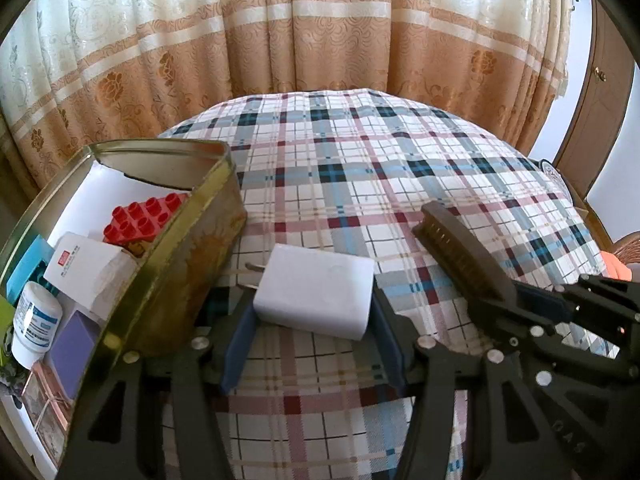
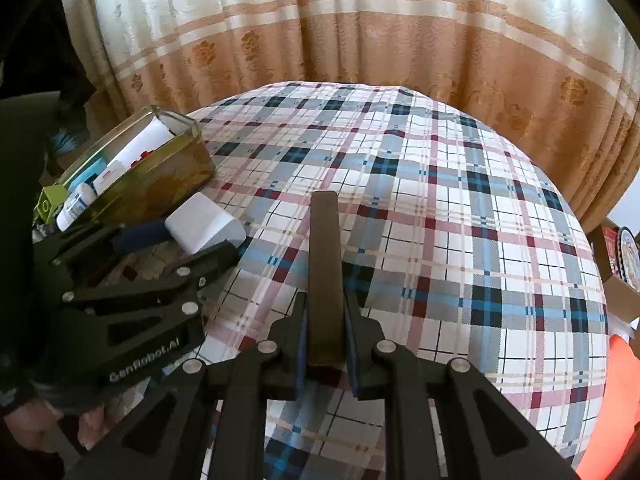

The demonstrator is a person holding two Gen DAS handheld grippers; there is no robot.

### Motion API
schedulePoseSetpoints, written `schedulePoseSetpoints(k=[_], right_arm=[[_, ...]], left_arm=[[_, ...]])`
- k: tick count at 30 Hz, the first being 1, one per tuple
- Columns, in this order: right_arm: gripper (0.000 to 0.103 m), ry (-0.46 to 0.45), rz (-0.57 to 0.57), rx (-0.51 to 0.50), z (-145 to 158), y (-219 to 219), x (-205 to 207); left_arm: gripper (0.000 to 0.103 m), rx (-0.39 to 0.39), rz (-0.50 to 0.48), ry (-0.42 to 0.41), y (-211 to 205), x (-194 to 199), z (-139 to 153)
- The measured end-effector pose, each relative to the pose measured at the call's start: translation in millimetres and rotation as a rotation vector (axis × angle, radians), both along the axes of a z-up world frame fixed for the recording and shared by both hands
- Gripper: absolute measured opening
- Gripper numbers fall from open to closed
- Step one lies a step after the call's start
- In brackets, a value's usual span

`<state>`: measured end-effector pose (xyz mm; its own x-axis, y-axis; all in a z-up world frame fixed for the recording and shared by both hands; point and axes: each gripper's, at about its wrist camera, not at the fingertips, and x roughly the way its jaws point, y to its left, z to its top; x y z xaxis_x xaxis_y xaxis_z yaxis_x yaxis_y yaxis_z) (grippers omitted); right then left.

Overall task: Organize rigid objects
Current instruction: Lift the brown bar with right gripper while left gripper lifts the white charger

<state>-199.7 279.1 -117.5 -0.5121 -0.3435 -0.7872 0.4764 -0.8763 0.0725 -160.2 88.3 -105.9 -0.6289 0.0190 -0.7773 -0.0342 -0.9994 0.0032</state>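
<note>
Charger: a white plug-in charger [image 1: 316,292] sits between the blue pads of the left tongs [image 1: 314,322], which are closed on its sides, right beside the tin.
Comb: a dark comb [image 2: 325,276] juts forward from the right tongs [image 2: 326,344], narrow about its handle; whether the pads still press is hard to say.
Tin: a gold tin [image 1: 192,256], left of both tongs, already holds a red brick [image 1: 144,216], white box [image 1: 86,270] and bottle [image 1: 36,320].
Progress: well along; charger and comb apparently remain.
Surface: a plaid-covered worktop [image 1: 400,184].
</note>
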Motion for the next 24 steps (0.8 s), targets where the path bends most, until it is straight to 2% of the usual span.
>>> schedulePoseSetpoints(k=[1,3,6,8,9,10,24], right_arm=[[0.028,-0.001,-0.002,0.002,0,-1,-1],[0.034,0.008,-0.010,0.020,0,-6,-4],[0.034,0.020,-0.019,0.033,-1,-7,-7],[0.032,0.024,-0.018,0.034,-1,-6,-5],[0.021,0.025,-0.017,0.032,-1,-6,-4],[0.018,0.027,-0.020,0.031,-1,-6,-4],[0.017,0.065,-0.146,-0.025,4,17,4]], left_arm=[[0.056,0.002,0.000,-0.001,-1,0,0],[0.055,0.011,0.000,-0.002,-2,0,-1],[0.055,0.018,-0.001,0.000,-2,0,-1],[0.055,0.015,-0.003,0.000,-1,0,-1],[0.055,0.014,-0.006,0.000,-1,0,-1],[0.055,0.014,-0.008,0.001,0,0,-1],[0.055,-0.006,-0.070,0.015,9,3,2]])
